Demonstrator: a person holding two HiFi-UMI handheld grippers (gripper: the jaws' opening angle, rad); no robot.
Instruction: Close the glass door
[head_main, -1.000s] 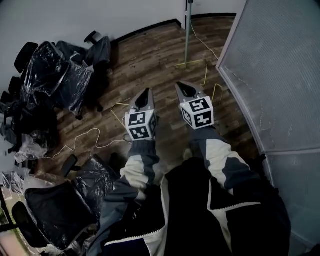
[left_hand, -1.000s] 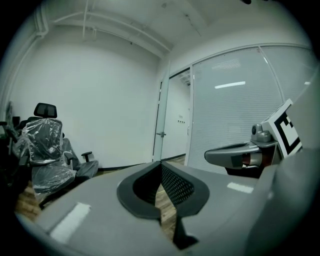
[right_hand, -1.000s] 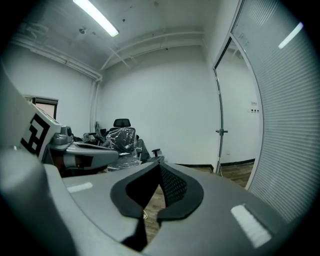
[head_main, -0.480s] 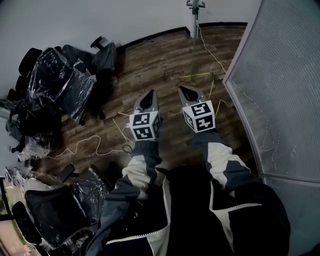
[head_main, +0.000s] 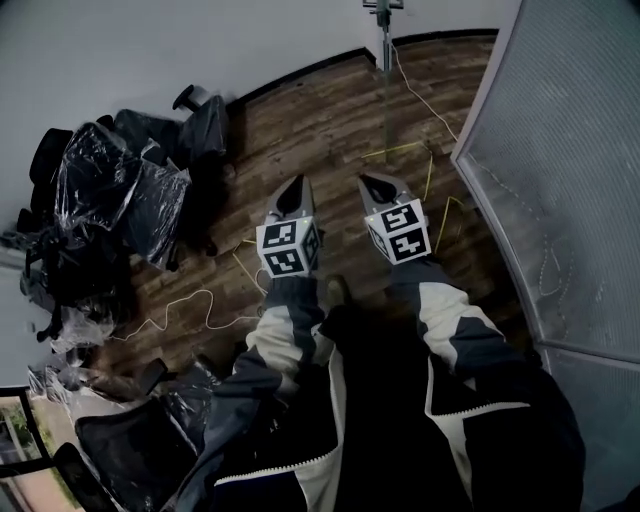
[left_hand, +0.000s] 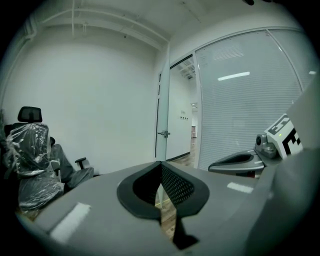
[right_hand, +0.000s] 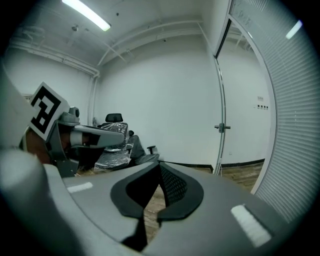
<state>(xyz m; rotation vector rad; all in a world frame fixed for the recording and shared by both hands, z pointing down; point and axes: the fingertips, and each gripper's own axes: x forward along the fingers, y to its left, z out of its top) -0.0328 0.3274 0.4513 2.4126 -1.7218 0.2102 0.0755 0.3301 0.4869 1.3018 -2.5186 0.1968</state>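
Note:
The glass door (left_hand: 162, 110) stands open ahead, seen edge-on, with a metal handle (left_hand: 163, 133) at mid height. From the right gripper view the door's edge (right_hand: 221, 100) and handle (right_hand: 222, 128) lie to the right of the jaws. In the head view the door (head_main: 386, 45) is a thin upright line at the top. My left gripper (head_main: 296, 185) and right gripper (head_main: 373, 183) are held side by side, pointing at the door and well short of it. Both the left gripper (left_hand: 160, 163) and the right gripper (right_hand: 159, 163) are shut with nothing in them.
A frosted glass wall (head_main: 560, 150) runs along the right. Office chairs wrapped in plastic (head_main: 120, 190) crowd the left, with another (head_main: 130, 450) at the lower left. Yellow and white cables (head_main: 425, 170) lie on the wood floor (head_main: 300, 120) near the door.
The person has walked towards the door; the chairs have slid back and left in the head view. Both grippers keep the same shut, side-by-side pose.

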